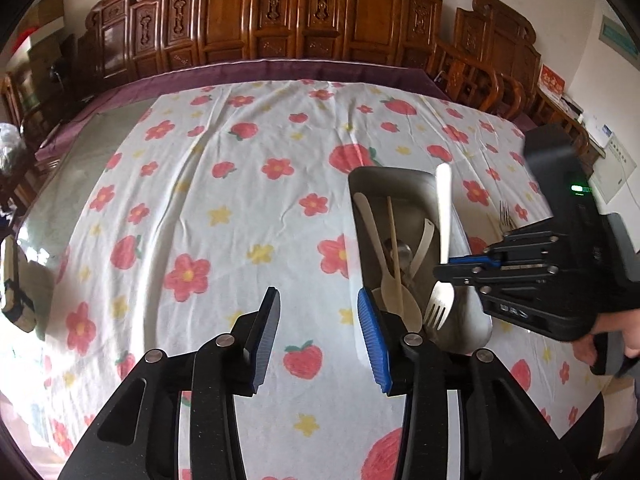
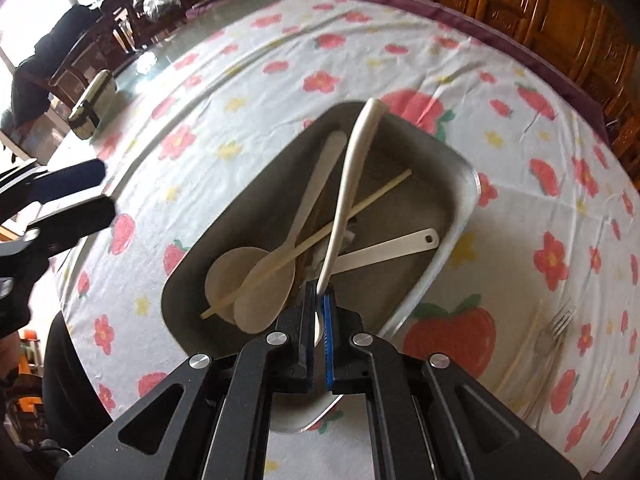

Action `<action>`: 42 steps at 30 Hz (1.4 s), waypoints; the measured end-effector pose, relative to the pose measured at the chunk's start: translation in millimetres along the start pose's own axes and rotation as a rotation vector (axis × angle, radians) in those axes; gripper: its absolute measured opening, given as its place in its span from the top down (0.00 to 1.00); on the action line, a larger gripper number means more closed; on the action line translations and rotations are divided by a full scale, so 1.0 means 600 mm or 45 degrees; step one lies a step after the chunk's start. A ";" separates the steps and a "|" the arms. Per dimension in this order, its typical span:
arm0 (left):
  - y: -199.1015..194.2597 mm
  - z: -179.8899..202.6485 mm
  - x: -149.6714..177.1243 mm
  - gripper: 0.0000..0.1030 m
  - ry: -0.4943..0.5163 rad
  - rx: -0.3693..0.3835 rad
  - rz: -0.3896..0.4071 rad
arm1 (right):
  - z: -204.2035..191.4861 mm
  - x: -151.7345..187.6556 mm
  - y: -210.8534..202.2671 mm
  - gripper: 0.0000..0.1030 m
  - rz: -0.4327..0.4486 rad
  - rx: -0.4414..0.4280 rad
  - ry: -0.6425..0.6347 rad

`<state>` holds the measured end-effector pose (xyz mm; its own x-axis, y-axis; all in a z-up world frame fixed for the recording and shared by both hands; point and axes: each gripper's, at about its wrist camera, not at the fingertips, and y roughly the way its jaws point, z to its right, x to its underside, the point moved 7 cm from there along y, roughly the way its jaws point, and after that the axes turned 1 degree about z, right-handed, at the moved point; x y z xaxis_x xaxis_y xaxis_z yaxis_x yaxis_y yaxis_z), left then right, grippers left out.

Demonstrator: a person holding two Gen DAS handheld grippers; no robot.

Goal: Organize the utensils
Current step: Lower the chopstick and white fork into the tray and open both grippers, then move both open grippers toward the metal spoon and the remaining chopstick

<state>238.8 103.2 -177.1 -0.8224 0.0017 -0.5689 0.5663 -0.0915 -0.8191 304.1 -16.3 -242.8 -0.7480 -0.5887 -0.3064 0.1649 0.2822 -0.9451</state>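
Observation:
A metal tray [image 1: 416,178] [image 2: 460,216] lies on the flowered tablecloth and holds wooden spoons [image 2: 272,280], a chopstick [image 2: 360,204] and a white spatula [image 2: 400,244]. My right gripper [image 2: 319,300] [image 1: 450,260] is shut on a white-handled fork [image 1: 443,208] [image 2: 352,176], held over the tray with its tines [image 1: 438,312] pointing down. My left gripper [image 1: 318,304] is open and empty, just left of the tray; it also shows in the right wrist view [image 2: 84,188].
A metal fork [image 2: 558,324] [image 1: 505,216] and a chopstick [image 2: 524,356] lie on the cloth to the right of the tray. A small case [image 2: 92,104] sits on the bare tabletop at far left. Carved wooden chairs [image 1: 280,12] line the far side.

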 end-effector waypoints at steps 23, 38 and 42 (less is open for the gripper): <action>-0.024 0.022 0.000 0.58 0.020 -0.006 0.029 | 0.041 0.007 -0.116 0.98 0.337 -0.029 0.178; -0.038 0.082 0.002 0.22 -0.019 -0.029 0.100 | 0.123 0.151 -0.220 0.95 0.454 0.037 0.225; -0.034 0.110 0.006 0.19 -0.040 -0.006 0.109 | 0.165 0.194 -0.231 0.79 0.455 0.089 0.258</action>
<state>220.9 39.1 -157.4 -0.7721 -0.0370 -0.6345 0.6350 -0.0855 -0.7678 257.8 -198.8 -158.9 -0.7460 -0.3002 -0.5945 0.4752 0.3855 -0.7909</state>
